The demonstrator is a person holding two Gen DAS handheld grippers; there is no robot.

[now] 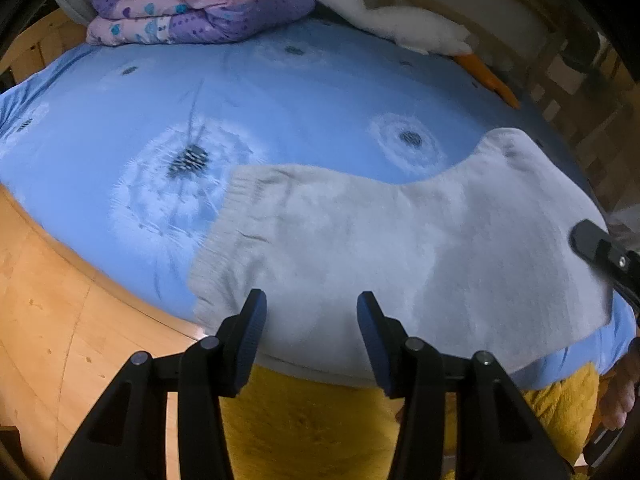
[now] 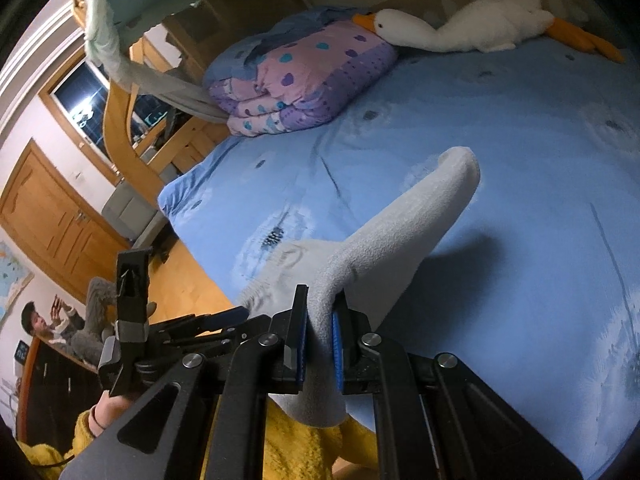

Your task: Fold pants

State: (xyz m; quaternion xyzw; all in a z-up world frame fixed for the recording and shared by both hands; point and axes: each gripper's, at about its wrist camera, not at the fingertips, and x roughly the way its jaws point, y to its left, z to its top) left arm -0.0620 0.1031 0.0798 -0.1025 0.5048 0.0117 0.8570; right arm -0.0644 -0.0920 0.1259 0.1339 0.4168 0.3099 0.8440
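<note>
The grey pants [image 1: 400, 248] are spread near the front edge of the bed [image 1: 312, 100], waistband to the left. The right hand-held gripper [image 2: 320, 328] is clamped on a pinch of the fabric, which is lifted, while the left hand-held gripper [image 1: 311, 312] is held wide open and empty over the near hem. The lifted end is best carried evenly across, kept taut. A folded quilt [image 1: 192, 0] and a toy goose [image 1: 392, 20] lie well apart at the far side, clear of the fold

Dim, bluish indoor light, soft shadows, strong fisheye bending at dark edges (slightly soft focus).
</note>
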